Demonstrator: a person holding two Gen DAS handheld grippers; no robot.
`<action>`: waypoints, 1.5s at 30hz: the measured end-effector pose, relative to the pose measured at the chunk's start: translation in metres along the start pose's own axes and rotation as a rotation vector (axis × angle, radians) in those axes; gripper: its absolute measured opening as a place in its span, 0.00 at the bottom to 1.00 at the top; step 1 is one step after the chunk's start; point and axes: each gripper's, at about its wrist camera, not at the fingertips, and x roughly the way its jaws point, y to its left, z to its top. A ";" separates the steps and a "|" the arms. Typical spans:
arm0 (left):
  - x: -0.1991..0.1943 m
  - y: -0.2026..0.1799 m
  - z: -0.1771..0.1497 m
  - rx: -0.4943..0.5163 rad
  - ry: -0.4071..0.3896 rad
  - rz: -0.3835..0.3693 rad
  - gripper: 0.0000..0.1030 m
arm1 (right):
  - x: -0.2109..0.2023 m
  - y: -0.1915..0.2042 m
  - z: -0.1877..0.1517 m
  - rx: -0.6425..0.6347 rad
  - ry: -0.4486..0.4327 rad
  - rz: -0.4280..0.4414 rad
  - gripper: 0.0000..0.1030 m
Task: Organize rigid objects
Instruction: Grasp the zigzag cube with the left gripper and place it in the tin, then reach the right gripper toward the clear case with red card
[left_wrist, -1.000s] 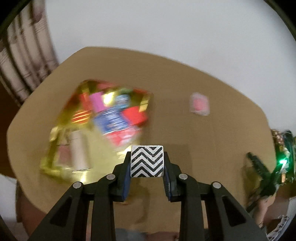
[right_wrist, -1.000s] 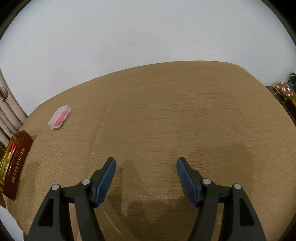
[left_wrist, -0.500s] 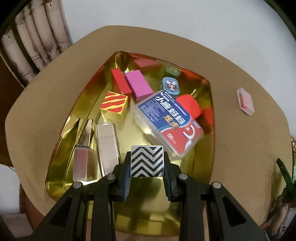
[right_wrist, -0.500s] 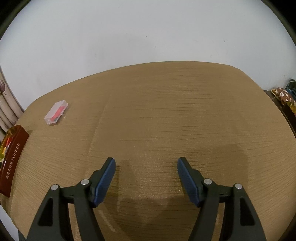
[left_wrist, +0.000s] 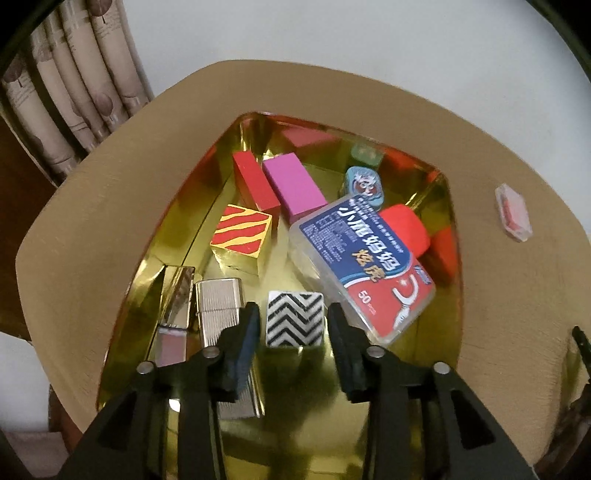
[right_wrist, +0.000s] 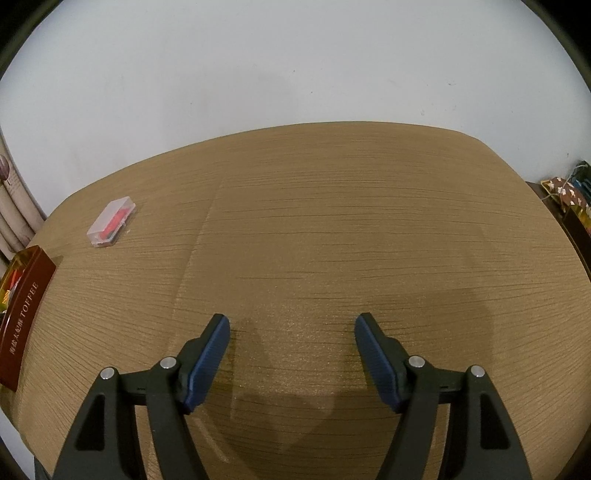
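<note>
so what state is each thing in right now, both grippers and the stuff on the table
left gripper: open, fingers apart on either side of the zigzag block
zigzag block: in the gold tin, not gripped
gold tin: lid off, holding several things
floss pick box: shut, tilted in the tin
small clear case: shut, flat on the table outside the tin
right gripper: open, holding nothing

tan table (right_wrist: 332, 221), white wall (right_wrist: 295, 66), patterned curtain (left_wrist: 74, 92)

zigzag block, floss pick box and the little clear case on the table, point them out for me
zigzag block (left_wrist: 294, 318), left wrist view, on its patterned top face
floss pick box (left_wrist: 364, 264), left wrist view, on the blue label
clear case (right_wrist: 112, 222), right wrist view, on its lid
</note>
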 end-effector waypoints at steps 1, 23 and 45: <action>-0.006 0.001 -0.002 -0.002 -0.013 -0.002 0.46 | 0.000 0.000 0.000 -0.001 0.000 -0.001 0.71; -0.111 -0.016 -0.145 0.102 -0.207 -0.108 0.75 | 0.021 0.039 0.013 -0.091 0.058 -0.140 0.74; -0.109 0.051 -0.149 -0.039 -0.241 -0.027 0.83 | 0.126 0.242 0.133 -0.019 0.280 0.016 0.74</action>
